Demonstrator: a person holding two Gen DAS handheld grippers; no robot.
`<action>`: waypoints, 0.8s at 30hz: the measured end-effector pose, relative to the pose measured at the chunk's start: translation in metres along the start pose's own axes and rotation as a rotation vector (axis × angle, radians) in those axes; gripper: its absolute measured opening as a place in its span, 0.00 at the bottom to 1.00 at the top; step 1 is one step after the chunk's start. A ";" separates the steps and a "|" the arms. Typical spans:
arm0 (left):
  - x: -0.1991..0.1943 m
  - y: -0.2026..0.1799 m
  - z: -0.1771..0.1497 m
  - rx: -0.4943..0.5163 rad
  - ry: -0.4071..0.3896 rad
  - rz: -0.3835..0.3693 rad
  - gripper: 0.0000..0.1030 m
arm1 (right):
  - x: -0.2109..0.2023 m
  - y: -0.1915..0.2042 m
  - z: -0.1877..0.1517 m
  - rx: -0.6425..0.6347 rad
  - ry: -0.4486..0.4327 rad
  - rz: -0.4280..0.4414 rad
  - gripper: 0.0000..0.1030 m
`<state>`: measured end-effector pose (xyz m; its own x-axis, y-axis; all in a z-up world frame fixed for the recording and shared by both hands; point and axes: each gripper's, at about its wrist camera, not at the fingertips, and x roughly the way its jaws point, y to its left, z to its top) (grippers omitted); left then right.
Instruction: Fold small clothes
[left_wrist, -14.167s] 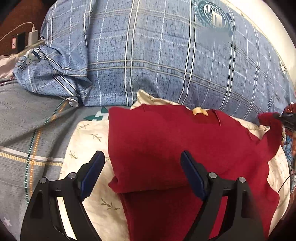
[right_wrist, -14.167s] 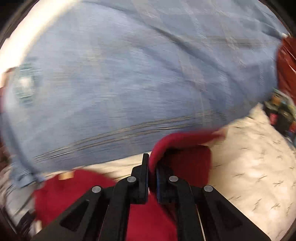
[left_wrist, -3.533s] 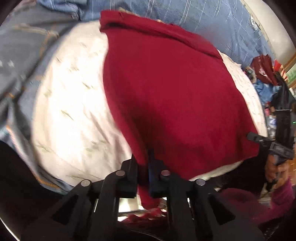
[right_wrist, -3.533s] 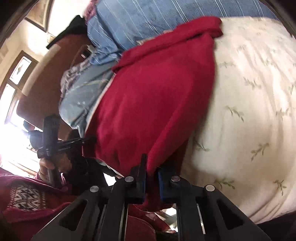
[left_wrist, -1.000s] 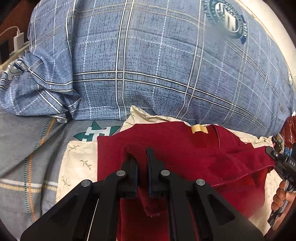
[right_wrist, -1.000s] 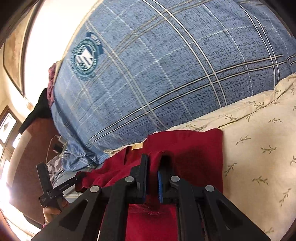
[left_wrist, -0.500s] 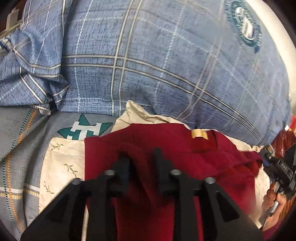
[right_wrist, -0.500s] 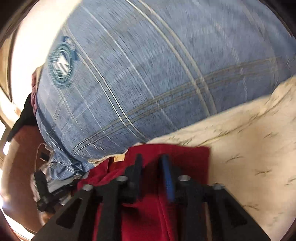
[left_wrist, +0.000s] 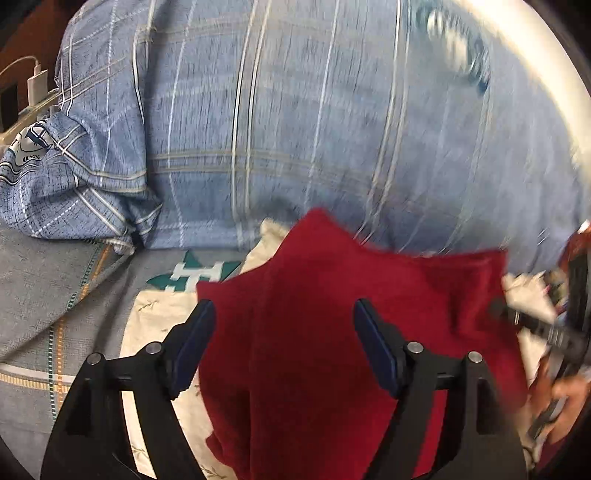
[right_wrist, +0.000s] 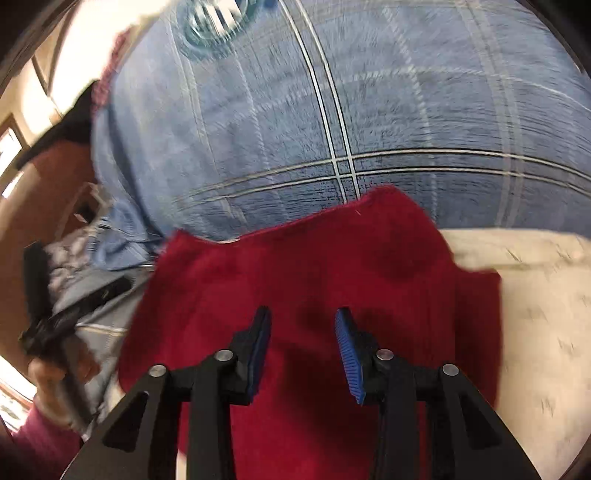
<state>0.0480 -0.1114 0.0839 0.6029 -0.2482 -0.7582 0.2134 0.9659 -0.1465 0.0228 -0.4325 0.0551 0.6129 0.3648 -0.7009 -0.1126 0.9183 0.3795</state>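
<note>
A dark red garment (left_wrist: 351, 332) lies folded over on a cream floral pillow (left_wrist: 155, 314); its far edge stands up in peaks near the blue plaid bedding. My left gripper (left_wrist: 282, 345) is open and empty above the garment's left part. The right wrist view shows the same red garment (right_wrist: 332, 280) with my right gripper (right_wrist: 303, 350) open and empty over it. The right gripper also shows at the right edge of the left wrist view (left_wrist: 546, 332), blurred.
A big blue plaid quilt (left_wrist: 295, 129) rises just behind the garment. A grey patterned sheet (left_wrist: 44, 288) lies to the left. A white charger and cable (left_wrist: 37, 81) sit at the far left. The cream pillow (right_wrist: 546, 314) extends to the right.
Both grippers have opened and let go of the red garment's edge, which now lies folded toward the quilt. Both views are blurred by motion.
</note>
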 end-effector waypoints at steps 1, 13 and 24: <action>0.008 0.001 -0.002 0.001 0.024 0.018 0.74 | 0.012 -0.002 0.007 0.005 0.011 -0.064 0.45; 0.030 0.031 -0.009 -0.057 0.086 0.046 0.80 | -0.002 -0.065 0.018 0.184 -0.080 -0.290 0.57; 0.046 0.025 0.013 -0.064 0.100 0.137 0.80 | 0.007 -0.049 -0.004 0.011 0.031 -0.327 0.06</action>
<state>0.0914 -0.0992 0.0540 0.5432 -0.1083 -0.8326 0.0827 0.9937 -0.0753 0.0299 -0.4742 0.0292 0.5910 0.0554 -0.8048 0.0952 0.9859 0.1378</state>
